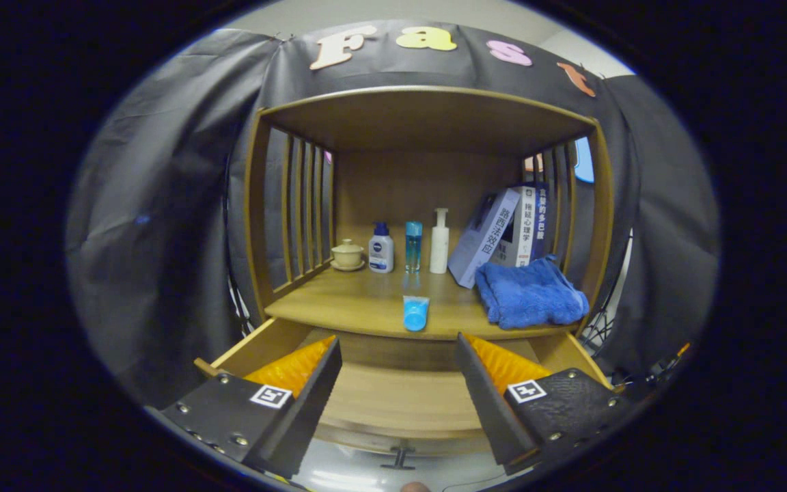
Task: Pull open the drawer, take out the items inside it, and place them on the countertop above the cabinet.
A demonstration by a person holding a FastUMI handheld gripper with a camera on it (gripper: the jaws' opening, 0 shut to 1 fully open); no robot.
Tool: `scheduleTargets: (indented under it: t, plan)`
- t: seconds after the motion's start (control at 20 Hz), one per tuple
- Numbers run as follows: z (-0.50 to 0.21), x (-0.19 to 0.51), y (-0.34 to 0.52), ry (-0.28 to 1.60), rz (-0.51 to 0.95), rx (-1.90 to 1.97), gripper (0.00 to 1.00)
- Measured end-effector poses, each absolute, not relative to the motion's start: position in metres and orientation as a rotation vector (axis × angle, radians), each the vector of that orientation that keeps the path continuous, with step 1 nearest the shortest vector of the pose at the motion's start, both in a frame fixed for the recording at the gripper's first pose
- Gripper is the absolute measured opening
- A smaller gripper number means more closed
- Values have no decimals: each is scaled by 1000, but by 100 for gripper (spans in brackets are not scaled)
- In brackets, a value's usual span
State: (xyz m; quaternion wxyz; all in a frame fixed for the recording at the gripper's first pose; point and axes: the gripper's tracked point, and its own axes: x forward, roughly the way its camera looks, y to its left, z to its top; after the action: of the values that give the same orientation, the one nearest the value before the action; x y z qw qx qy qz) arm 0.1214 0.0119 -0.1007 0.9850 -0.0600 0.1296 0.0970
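one blue tube [416, 313] lies on the wooden surface [359, 304] at its front edge, straight ahead of and above the gripper [399, 383], its long axis pointing toward the jaws, cap end nearest. the jaws stand wide with nothing between them, hovering over the open drawer [400, 396], whose visible floor looks bare. a folded blue towel [530, 292] sits to the tube's right; bottles [410, 244], a lidded cup [348, 255] and books [503, 232] stand farther back. judging by this, the drawer seems emptied, though its front part is hidden behind the fingers.

Blue towel [531, 292], light blue tube [415, 313], brown wooden countertop [352, 304]
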Motion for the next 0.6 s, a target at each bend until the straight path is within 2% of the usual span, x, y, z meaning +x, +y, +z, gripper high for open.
scheduleTargets:
  t: [0.3, 0.6]
  plan:
    - [-106, 80, -3, 127, 166, -160, 98]
    - [-145, 54, -38, 94, 101, -143, 96]
